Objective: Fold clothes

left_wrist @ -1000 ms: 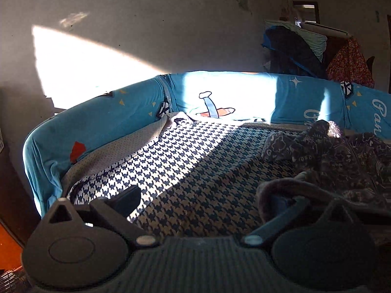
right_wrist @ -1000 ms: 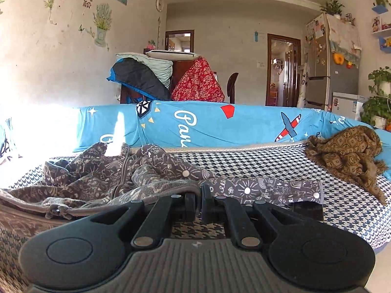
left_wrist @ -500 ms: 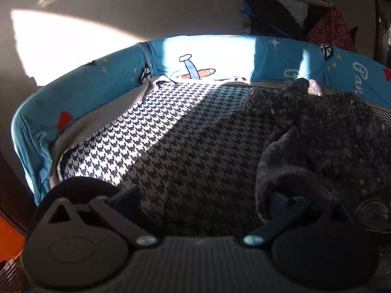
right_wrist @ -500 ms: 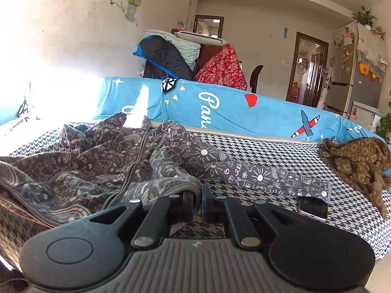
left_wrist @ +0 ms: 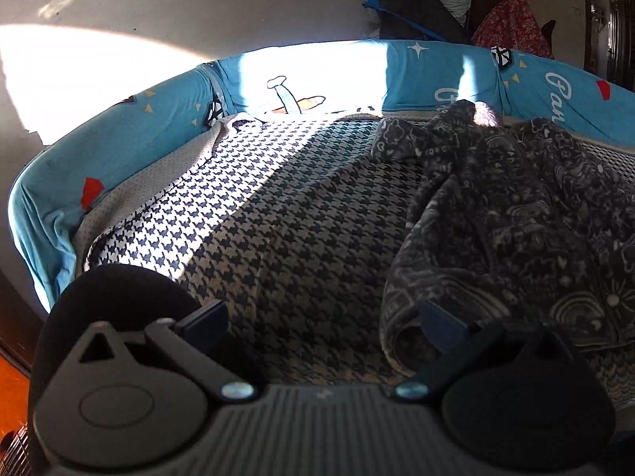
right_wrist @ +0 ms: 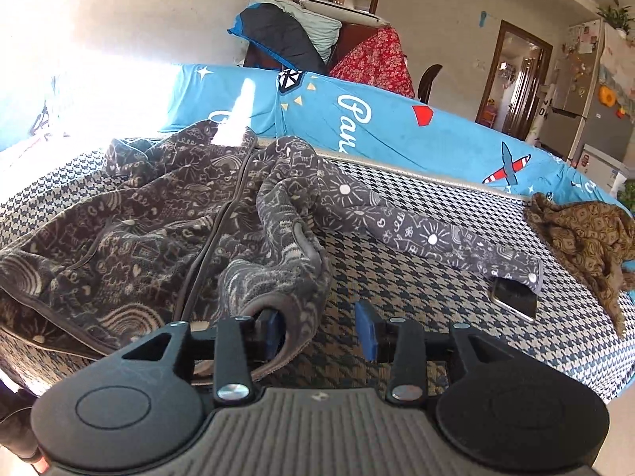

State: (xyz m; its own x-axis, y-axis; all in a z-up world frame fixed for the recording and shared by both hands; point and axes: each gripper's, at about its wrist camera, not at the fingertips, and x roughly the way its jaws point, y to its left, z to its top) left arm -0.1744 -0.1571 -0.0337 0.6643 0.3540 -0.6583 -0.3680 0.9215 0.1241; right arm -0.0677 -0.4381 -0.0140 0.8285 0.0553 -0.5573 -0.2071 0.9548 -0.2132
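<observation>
Grey fleece with pale doodle prints, a zip-front jacket (right_wrist: 166,238), lay crumpled on the black-and-white houndstooth bed cover (right_wrist: 416,277), its one long sleeve stretched out toward the right in the right wrist view. The sleeve's cuff lay over the corner of a dark flat phone (right_wrist: 514,299) resting on the cover. Farther right, a brown patterned garment (right_wrist: 583,238) sat bunched near the edge, well apart from the jacket. A blue padded bumper with plane and star prints (right_wrist: 397,127) curved round the far side of the bed.

The right gripper (right_wrist: 321,327) had just been opening: its blue pads stood apart, and the jacket's rolled hem draped against the left pad only, no longer pinched. The right pad hung over bare cover.

In the left wrist view, the left gripper (left_wrist: 321,319) stood wide open over the cover. Its right finger (left_wrist: 442,323) lay against the near edge of the jacket (left_wrist: 516,238); its left finger (left_wrist: 202,319) was clear of any cloth. Sunlight fell in a band across the cover and the wall behind.
</observation>
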